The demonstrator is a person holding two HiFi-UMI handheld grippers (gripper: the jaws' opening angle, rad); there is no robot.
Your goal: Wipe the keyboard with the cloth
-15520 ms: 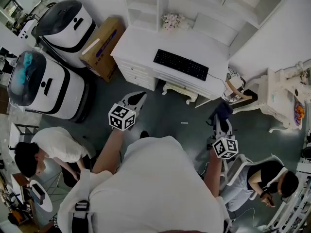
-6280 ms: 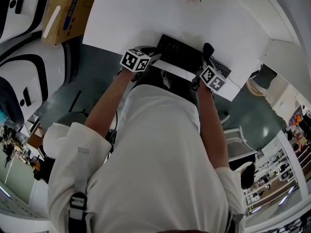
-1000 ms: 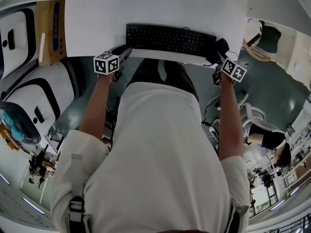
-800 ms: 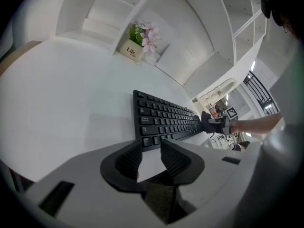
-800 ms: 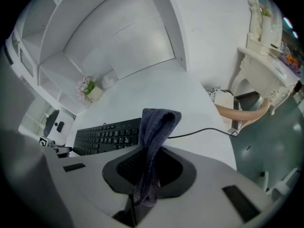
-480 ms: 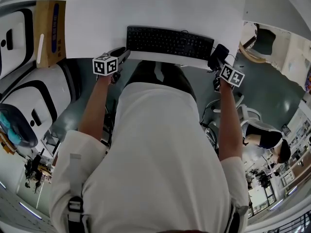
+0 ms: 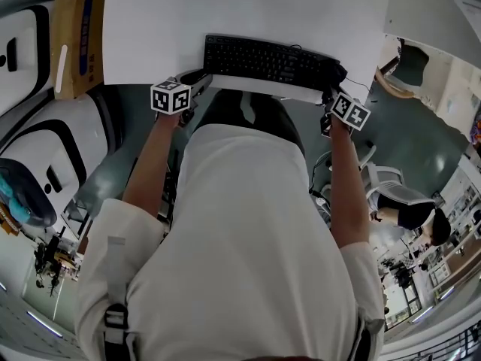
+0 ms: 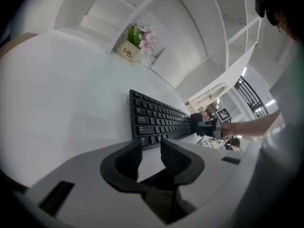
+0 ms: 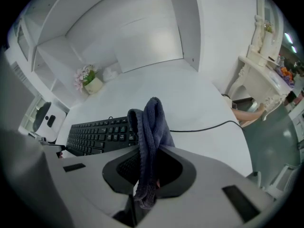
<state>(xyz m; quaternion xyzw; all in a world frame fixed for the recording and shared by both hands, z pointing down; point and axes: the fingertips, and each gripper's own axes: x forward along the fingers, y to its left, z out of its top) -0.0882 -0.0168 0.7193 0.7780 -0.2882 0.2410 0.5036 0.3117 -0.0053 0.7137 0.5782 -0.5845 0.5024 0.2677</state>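
A black keyboard (image 7: pixel 270 57) lies along the near edge of the white desk (image 7: pixel 150 36). My right gripper (image 7: pixel 336 81) is shut on a dark blue cloth (image 9: pixel 151 122). The cloth stands up out of the jaws and hangs at the keyboard's right end (image 9: pixel 99 134). My left gripper (image 7: pixel 201 78) sits at the desk edge just left of the keyboard's near left corner (image 8: pixel 159 122). Its jaws (image 8: pixel 151 148) are open with nothing between them. In the left gripper view the right gripper (image 8: pixel 204 126) shows at the keyboard's far end.
A small flower pot (image 8: pixel 135 46) stands at the back of the desk under white shelves. The keyboard's cable (image 9: pixel 204 127) runs right across the desk. Left of the desk are a cardboard box (image 7: pixel 75 36) and white machines (image 7: pixel 45 179). A seated person (image 7: pixel 406 209) is at the right.
My right gripper has carried the cloth leftward from beyond the desk's corner to the keyboard's right end. The left gripper has stayed by the keyboard's left corner.
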